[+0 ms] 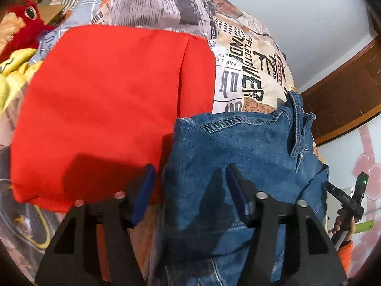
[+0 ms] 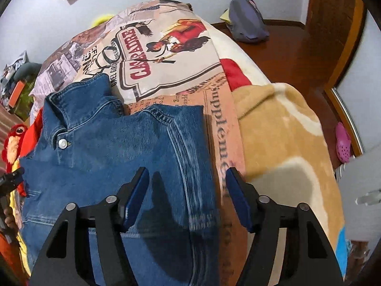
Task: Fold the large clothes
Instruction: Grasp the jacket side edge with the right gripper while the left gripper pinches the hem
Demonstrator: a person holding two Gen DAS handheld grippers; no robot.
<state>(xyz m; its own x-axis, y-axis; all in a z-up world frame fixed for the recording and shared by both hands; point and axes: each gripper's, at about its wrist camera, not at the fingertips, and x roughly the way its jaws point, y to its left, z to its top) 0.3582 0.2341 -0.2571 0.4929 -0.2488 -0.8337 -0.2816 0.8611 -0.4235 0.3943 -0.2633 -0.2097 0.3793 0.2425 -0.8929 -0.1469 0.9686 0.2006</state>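
Observation:
A blue denim jacket lies folded on the bed, collar and snap button toward the far side. A folded red garment lies right beside it on its left. My left gripper hovers over the jacket's left edge, jaws apart, with the edge running under the gap and neither pad pressing on cloth. My right gripper stands the same way over the jacket's right edge, open. The right gripper also shows in the left wrist view, held by a hand.
A newspaper-print bedspread covers the bed. A tan blanket lies right of the jacket. A red plush toy and yellow cloth lie to the far left. A grey bag and pink clog are on the wooden floor.

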